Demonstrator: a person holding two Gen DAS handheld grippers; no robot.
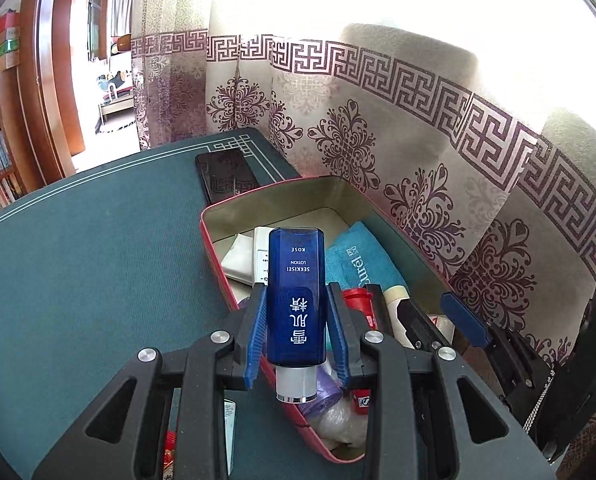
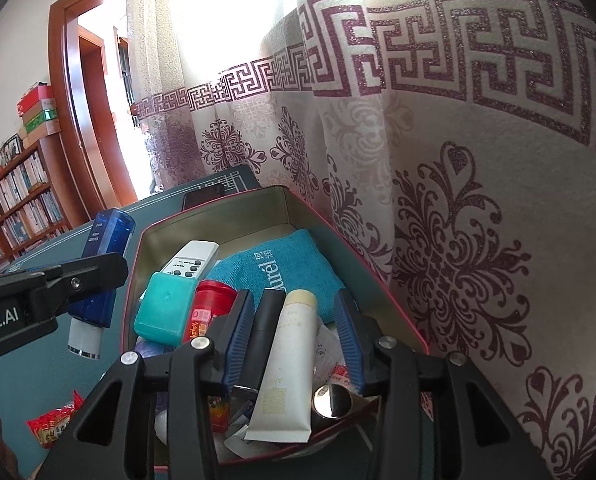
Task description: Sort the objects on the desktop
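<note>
We see the left gripper (image 1: 296, 312) clamped on a blue lotion bottle (image 1: 296, 292), pads pressed to both its sides, silver cap toward the camera, bottle held above the near edge of the red tin box (image 1: 210, 240). From the right wrist view the same bottle (image 2: 106, 264) hangs left of the box, over the green table mat (image 1: 98, 248).

Our right gripper (image 2: 294, 332) sits over the box (image 2: 138, 248), jaws apart and not pressing anything. Between its fingers lie a black tube (image 2: 264, 336) and a cream tube (image 2: 288, 364), both resting in the box.

Also in the box: blue towel (image 2: 282, 268), white remote (image 2: 190, 260), teal case (image 2: 162, 312), red bottle (image 2: 208, 308). A black phone (image 1: 226, 174) lies on the mat behind the box. Patterned curtain (image 1: 378, 120) hangs just beyond.
</note>
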